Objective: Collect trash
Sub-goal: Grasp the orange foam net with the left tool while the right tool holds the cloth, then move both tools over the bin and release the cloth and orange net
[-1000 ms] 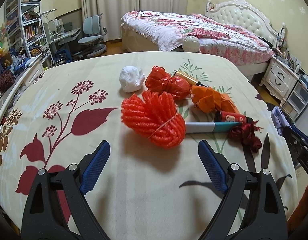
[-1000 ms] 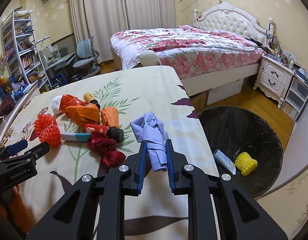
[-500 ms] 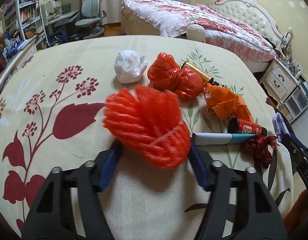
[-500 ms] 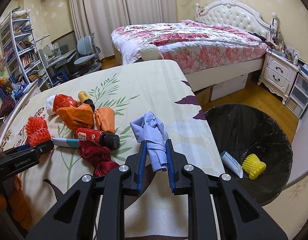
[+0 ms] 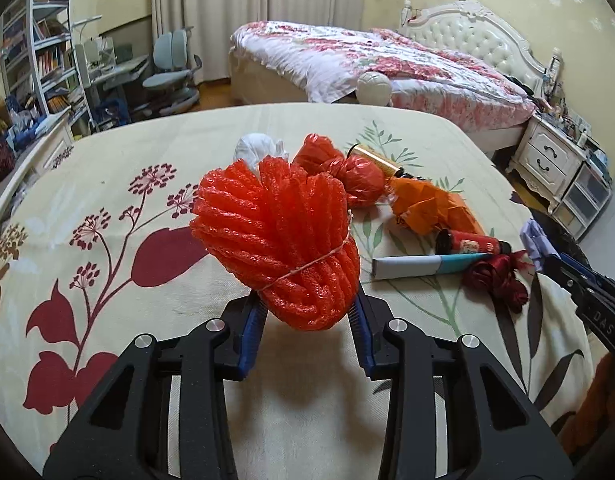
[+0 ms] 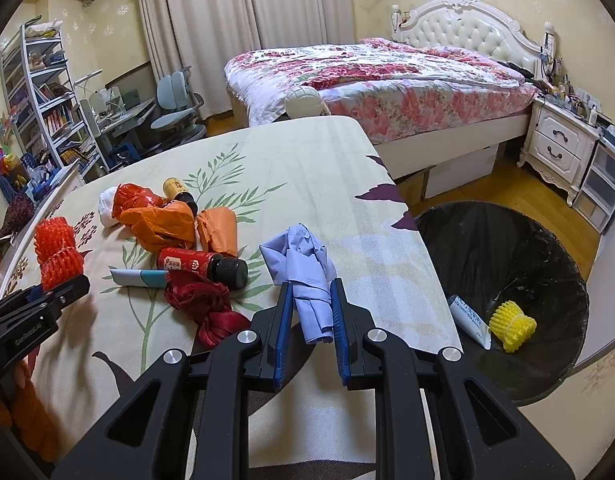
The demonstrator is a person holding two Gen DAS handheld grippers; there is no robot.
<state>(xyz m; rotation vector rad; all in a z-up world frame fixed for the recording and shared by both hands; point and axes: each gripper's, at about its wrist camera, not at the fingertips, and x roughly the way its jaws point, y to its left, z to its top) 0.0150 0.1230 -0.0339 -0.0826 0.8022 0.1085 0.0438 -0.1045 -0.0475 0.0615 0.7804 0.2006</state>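
A red foam net bundle tied with string sits between the blue pads of my left gripper. Its jaws are closing, and both pads press the bundle's lower end. The right wrist view shows the same bundle at the far left of the floral tablecloth. My right gripper is shut on a crumpled pale blue cloth, near the table's right edge. Beside that edge stands a black-lined trash bin holding a yellow foam net and a white tube.
Loose trash lies mid-table: a red bottle, a white-and-teal tube, a dark red ribbon, orange bags, a red bag, a white wad and a gold-capped bottle. A bed stands behind.
My left gripper's jaws went from wide open short of the red foam net to closed around its lower end. The right gripper kept its grip on the blue cloth and barely moved.
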